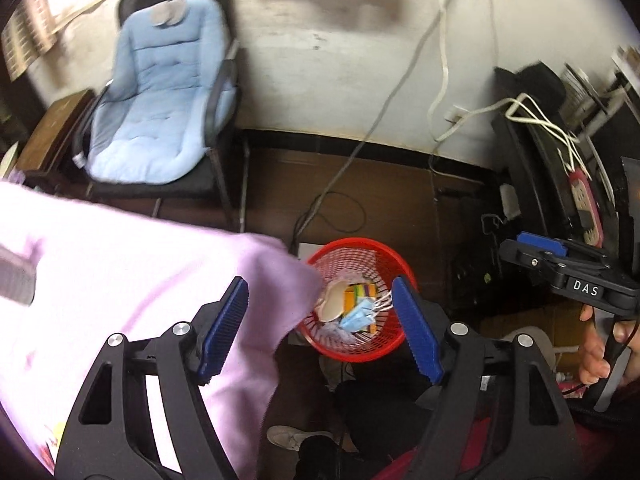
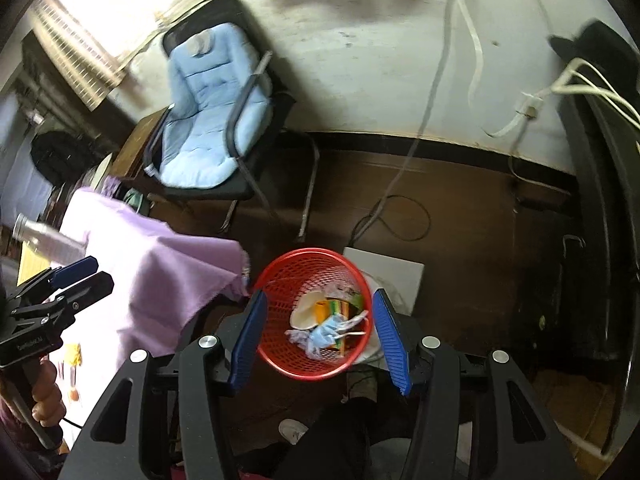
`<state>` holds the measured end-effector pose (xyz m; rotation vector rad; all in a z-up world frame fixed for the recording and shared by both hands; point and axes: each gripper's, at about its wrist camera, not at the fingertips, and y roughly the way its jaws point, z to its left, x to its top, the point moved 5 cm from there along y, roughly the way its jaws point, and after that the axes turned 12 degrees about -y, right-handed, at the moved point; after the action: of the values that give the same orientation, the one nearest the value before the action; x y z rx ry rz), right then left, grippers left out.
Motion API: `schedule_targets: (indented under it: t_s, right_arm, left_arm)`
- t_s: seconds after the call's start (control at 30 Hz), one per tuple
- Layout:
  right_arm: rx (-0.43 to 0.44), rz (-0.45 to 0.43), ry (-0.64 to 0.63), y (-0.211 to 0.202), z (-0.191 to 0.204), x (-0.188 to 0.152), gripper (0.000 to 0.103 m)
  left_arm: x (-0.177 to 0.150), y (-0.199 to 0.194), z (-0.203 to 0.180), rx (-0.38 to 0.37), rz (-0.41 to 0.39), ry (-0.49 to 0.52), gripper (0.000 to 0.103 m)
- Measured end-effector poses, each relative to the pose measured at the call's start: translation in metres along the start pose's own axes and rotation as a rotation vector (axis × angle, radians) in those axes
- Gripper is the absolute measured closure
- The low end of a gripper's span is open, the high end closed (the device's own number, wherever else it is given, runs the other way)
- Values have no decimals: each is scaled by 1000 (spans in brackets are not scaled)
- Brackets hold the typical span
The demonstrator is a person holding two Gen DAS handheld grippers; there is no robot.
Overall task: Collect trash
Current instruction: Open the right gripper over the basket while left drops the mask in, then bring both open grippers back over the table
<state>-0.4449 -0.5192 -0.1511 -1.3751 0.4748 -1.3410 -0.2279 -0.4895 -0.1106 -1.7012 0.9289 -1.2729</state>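
Purple-clothed surface fills 9 o'clock, the red bin sits on the floor at center holding a blue mask and wrappers, left gripper has jaws wide and empty above it, right gripper jaws apart too, gripping nothing.

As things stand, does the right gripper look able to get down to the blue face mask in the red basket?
Probably yes. The right gripper hangs above the red basket, jaws open and empty, and the blue face mask lies on top of the other trash. The purple cloth hangs beside the rim, not over it.
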Motion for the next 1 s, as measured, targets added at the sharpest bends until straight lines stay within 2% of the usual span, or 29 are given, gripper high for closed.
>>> schedule_targets:
  t_s: [0.3, 0.63, 0.73, 0.83, 1.0]
  right_arm:
    - [78, -5, -174, 3, 73, 31, 49]
    - [195, 23, -389, 18, 184, 53, 48]
    - [238, 43, -459, 24, 223, 50, 48]
    - [281, 62, -550, 29, 268, 45, 48]
    - [336, 87, -674, 30, 331, 32, 46]
  left_arm:
    - [-20, -46, 68, 85, -74, -158, 31]
    - [-74, -104, 163, 211, -135, -399, 30]
    - [-99, -123, 196, 258, -152, -491, 30]
    - [-130, -142, 230, 307, -165, -599, 26]
    - [-193, -168, 282, 392, -165, -774, 22]
